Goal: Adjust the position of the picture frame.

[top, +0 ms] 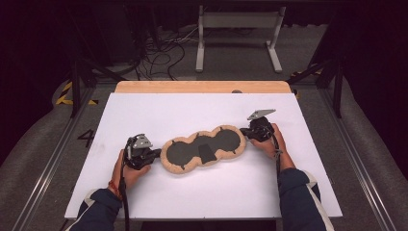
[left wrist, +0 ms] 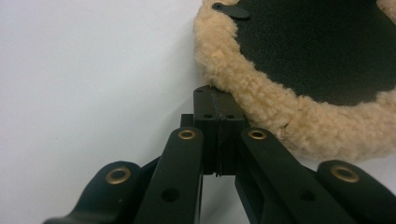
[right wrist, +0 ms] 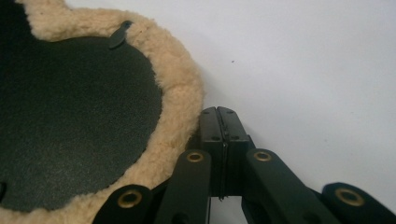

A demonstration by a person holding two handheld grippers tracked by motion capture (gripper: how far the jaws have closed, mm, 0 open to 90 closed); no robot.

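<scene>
The fleece-edged pad [top: 203,148] lies flat in the middle of the white table [top: 144,110]. The left gripper [top: 155,155] and right gripper [top: 243,132] lie low at its two ends, forearms angled inward, jaws closed and empty, touching the fleece.

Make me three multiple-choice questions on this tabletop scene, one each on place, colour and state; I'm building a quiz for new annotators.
1. Where does the fleece-edged pad lie?
A. between the two grippers
B. on the floor
C. at the board's far edge

2. What colour is its fluffy border?
A. blue
B. tan
C. white

3. How do the jaws of the left gripper and right gripper stand?
A. both wide open
B. one open
C. both closed

Answers: 1 A, the high view shows a gripper at each end; 2 B, the fleece is tan around a black middle; 3 C, each gripper view shows its jaws pressed together beside the fleece.
</scene>
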